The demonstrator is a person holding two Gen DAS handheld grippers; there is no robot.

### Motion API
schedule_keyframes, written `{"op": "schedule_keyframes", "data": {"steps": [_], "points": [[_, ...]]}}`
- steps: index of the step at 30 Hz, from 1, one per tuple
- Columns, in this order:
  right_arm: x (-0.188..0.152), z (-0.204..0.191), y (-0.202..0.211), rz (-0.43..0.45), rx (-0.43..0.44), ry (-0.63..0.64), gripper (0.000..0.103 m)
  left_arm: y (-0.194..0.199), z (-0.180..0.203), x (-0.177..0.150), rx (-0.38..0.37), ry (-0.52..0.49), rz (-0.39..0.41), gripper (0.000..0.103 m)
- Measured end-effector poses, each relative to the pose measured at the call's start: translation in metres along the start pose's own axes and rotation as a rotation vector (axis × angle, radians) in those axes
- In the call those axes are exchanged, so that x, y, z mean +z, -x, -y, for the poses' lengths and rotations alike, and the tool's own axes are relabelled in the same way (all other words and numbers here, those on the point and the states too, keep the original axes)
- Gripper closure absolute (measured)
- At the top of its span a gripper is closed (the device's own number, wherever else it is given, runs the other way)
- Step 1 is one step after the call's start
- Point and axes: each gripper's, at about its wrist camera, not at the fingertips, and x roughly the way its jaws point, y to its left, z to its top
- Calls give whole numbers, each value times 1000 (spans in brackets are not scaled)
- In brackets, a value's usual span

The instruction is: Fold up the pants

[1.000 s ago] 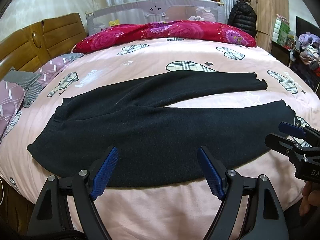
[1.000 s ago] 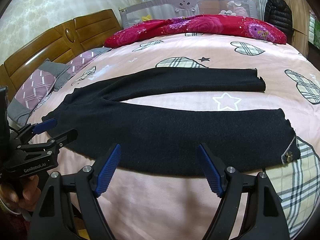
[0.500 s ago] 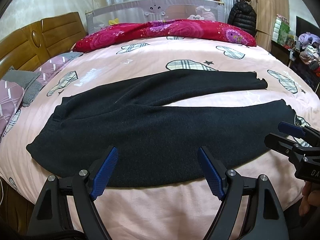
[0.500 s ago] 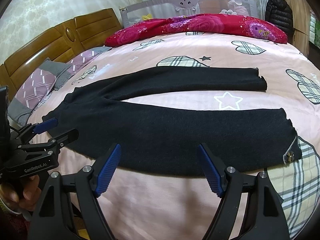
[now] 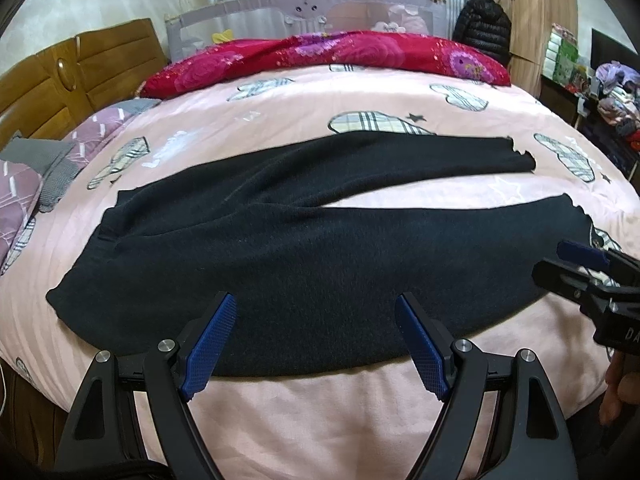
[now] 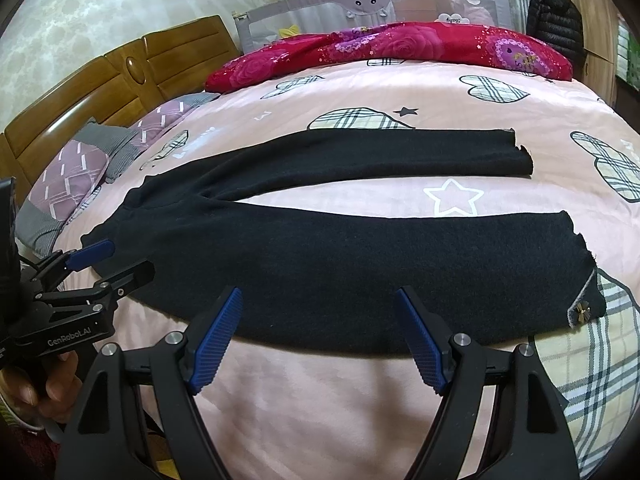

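Pants (image 5: 304, 256) lie flat by the bed's (image 5: 320, 408) near edge, same as before. Both the left gripper (image 5: 316, 344) and right gripper (image 6: 320, 336) wait open, holding nothing, so folding hasn't started.

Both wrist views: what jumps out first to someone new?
The black pants lie spread flat across the pink heart-print bedspread, waist toward the wooden headboard on the left, the two legs splayed apart to the right. Both grippers hover open over the near edge of the pants, the left gripper toward the waist end, the right gripper at the near leg. A red floral quilt is bunched along the far side.
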Motion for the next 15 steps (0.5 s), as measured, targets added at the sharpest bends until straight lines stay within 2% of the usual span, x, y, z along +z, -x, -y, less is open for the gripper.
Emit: {"op": "schedule_keyframes", "data": {"steps": [8, 15], "points": [[12, 16, -3, -20, -9, -33, 24, -11, -1, 11, -23, -43, -22, 21], [33, 35, -10, -39, -45, -30, 23, -28, -4, 34, -39, -90, -42, 21]]}}
